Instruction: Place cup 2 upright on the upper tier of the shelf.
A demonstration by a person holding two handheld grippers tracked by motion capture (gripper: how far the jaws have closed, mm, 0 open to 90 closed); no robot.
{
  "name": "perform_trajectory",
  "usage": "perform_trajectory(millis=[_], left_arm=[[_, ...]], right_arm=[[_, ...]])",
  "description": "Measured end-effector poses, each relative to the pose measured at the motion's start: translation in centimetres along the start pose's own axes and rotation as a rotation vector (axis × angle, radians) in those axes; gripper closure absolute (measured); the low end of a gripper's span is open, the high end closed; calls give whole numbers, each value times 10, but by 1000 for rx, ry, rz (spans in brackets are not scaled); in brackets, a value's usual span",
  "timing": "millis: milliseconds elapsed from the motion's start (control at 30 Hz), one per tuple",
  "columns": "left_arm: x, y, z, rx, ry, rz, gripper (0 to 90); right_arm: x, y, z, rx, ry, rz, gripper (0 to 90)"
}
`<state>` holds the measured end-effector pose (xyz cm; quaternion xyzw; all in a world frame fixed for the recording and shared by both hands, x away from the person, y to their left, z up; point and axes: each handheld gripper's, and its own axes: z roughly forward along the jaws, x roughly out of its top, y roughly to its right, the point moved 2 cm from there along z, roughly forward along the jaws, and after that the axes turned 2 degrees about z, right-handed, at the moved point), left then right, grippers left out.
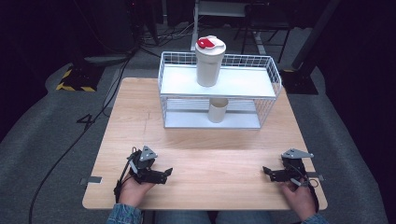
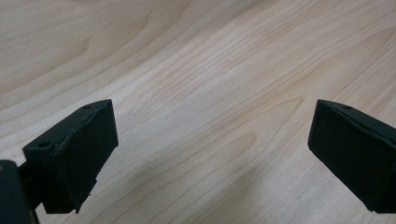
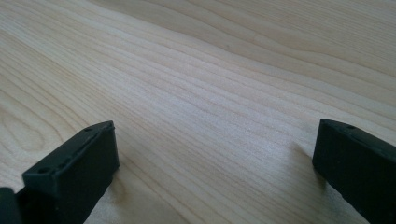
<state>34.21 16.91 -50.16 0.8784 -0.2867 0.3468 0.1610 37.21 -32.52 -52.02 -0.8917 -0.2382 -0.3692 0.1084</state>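
On the wooden table (image 1: pixel 205 154), both spread claws, left (image 1: pixel 167 172) and right (image 1: pixel 266 171), point inward, empty.

Wooden table (image 1: pixel 205 154) under wire rack (image 1: pixel 219 93)

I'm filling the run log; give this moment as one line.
left gripper: open, on table | right gripper: open, on table | lidded cup: rack top shelf | small cup: lower shelf
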Motion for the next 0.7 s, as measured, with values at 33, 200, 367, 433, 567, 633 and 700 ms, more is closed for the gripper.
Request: perform_trajectory(millis=[33, 200, 367, 433, 567, 633, 700], left_arm=[[-1, -1, 2, 2, -16, 0, 22], [-7, -4, 9, 30, -64, -22, 23], [-10, -5, 11, 77, -90, 15, 20], [-11, -6, 13, 86, -79, 34, 4], [-14, -12, 11, 79, -59, 42, 2], [-14, -14, 12, 92, -52, 24, 2], [-14, -15, 11, 88, -52, 20, 5]], right_arm=[[0, 0, 0, 0, 0, 0, 4], [0, 0, 0, 0, 0, 0, 4], [0, 0, 0, 0, 0, 0, 4], [0, 0, 0, 0, 0, 0, 4], [0, 0, 0, 0, 0, 0, 4], [0, 0, 0, 0, 0, 0, 3], [0, 0, 0, 0, 1, 2, 4]])
